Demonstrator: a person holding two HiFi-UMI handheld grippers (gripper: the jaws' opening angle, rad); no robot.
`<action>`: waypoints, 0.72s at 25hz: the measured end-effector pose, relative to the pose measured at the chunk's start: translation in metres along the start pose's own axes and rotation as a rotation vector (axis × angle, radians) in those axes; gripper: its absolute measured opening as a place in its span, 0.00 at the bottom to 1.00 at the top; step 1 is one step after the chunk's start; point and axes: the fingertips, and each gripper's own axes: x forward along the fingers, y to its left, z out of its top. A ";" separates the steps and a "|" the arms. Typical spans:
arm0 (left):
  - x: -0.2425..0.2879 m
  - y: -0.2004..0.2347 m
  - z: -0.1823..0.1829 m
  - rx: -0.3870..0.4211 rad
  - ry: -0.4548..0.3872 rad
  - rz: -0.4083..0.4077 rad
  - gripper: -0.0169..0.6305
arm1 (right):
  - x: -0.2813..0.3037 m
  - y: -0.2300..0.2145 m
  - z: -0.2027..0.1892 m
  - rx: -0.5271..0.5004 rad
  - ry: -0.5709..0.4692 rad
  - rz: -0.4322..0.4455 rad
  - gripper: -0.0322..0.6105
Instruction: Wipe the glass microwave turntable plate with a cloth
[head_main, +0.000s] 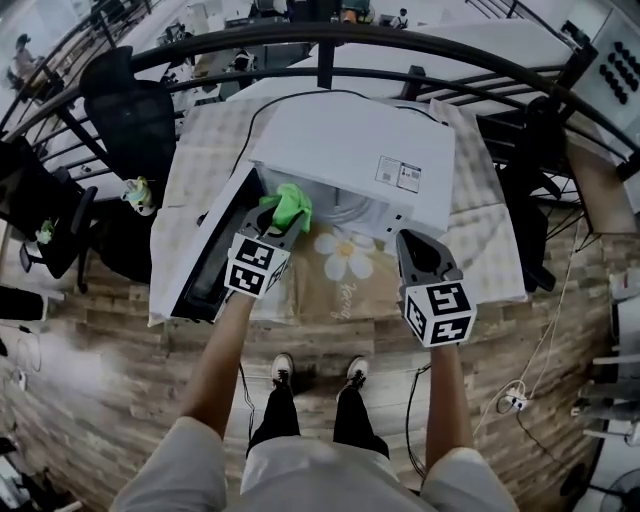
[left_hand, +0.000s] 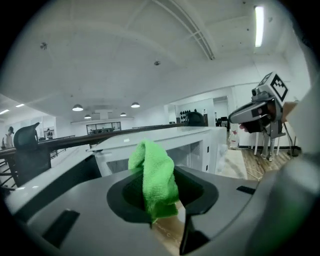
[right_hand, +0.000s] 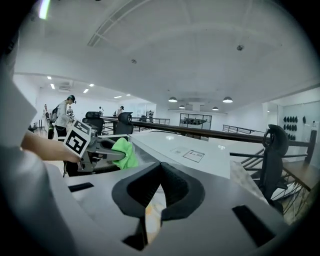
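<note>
A white microwave (head_main: 350, 150) stands on the table with its door (head_main: 213, 252) swung open to the left. A curved glass edge, probably the turntable plate (head_main: 343, 212), shows dimly inside the cavity. My left gripper (head_main: 281, 224) is shut on a green cloth (head_main: 291, 204) right at the cavity's mouth. In the left gripper view the cloth (left_hand: 152, 182) stands bunched up between the jaws, with the microwave (left_hand: 175, 142) just behind. My right gripper (head_main: 413, 243) hovers in front of the microwave's right side, jaws together and nothing in them.
A pale tablecloth (head_main: 345, 255) with a flower print covers the table. A black office chair (head_main: 130, 110) stands at the back left and a dark railing (head_main: 400, 40) curves behind the table. The person's feet (head_main: 283, 368) stand on the wood floor at the table's front edge.
</note>
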 end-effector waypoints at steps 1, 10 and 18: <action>0.011 0.003 -0.010 -0.007 0.006 0.009 0.25 | 0.004 0.001 -0.007 -0.012 0.014 0.010 0.07; 0.107 0.034 -0.088 -0.019 0.103 0.064 0.25 | 0.034 0.012 -0.076 0.073 0.069 0.003 0.07; 0.133 0.019 -0.106 0.014 0.167 0.041 0.24 | 0.045 0.009 -0.106 0.090 0.107 -0.029 0.07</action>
